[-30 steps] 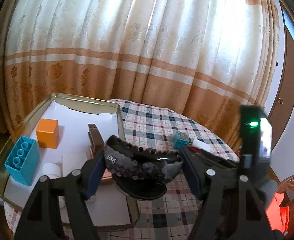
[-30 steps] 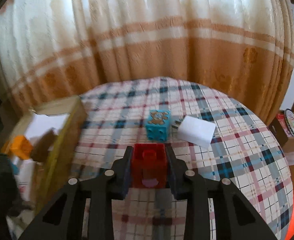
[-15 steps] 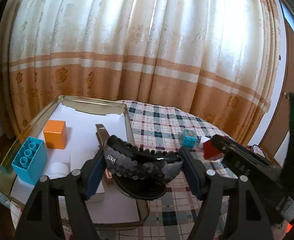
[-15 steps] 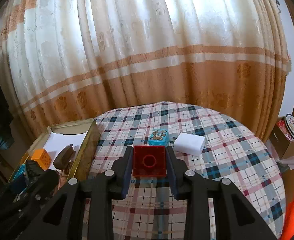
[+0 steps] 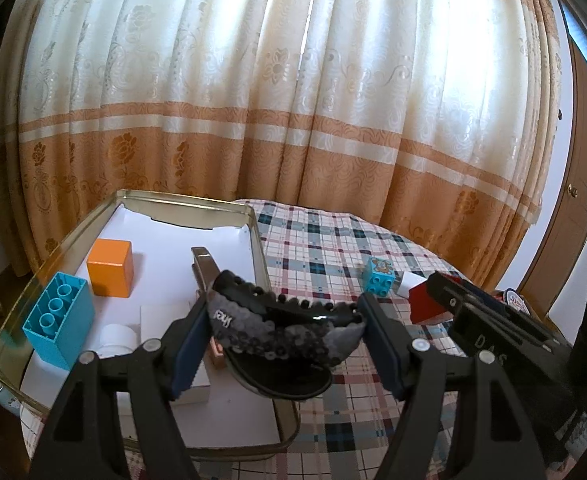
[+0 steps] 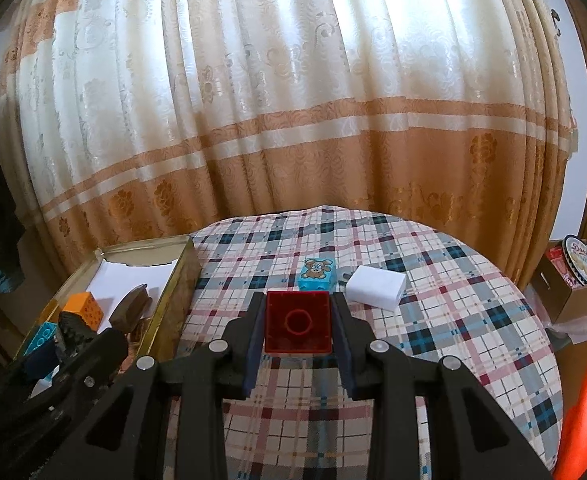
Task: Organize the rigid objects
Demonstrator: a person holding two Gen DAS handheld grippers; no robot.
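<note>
left gripper point(image 5: 283, 334): clamped on a black sequined hair clip point(image 5: 281, 320), held in the air over the near right edge of the gold tin tray point(image 5: 181, 196)

right gripper point(image 6: 298, 330): closed on a red block point(image 6: 297, 326), hollow underside facing the camera, held above the plaid cloth — not over the tray yet

tray contents: orange cube point(image 5: 110, 267), tall blue block point(image 5: 59, 320), a white roll point(image 5: 117, 336), a white box point(image 5: 173, 320) and a brownish metal clip thing point(image 5: 205, 266), all on white paper lining

still out on the bench point(image 6: 453, 320): small blue block with a bear picture point(image 6: 317, 274) and a white box point(image 6: 376, 287) just beside it, well apart from the tray

what could go wrong: the hair clip is lumpy and curved, so I'd guess the pads only catch its ends — a tilt could let it swivel or slip out, and it hangs right over the tray rim, so it might land half in, half out. Also the two grippers sit close together near the tray; bringing the red block in now could knock them together.

surface: round bench under a plaid cloth, soft enough to snag or bunch if a gripper drags on it

room: cream and orange floral curtain point(image 6: 293, 100) behind with daylight coming through, wooden door point(image 5: 577, 160) to the right, a cardboard box point(image 6: 577, 284) with a biscuit tin off the bench edge
</note>
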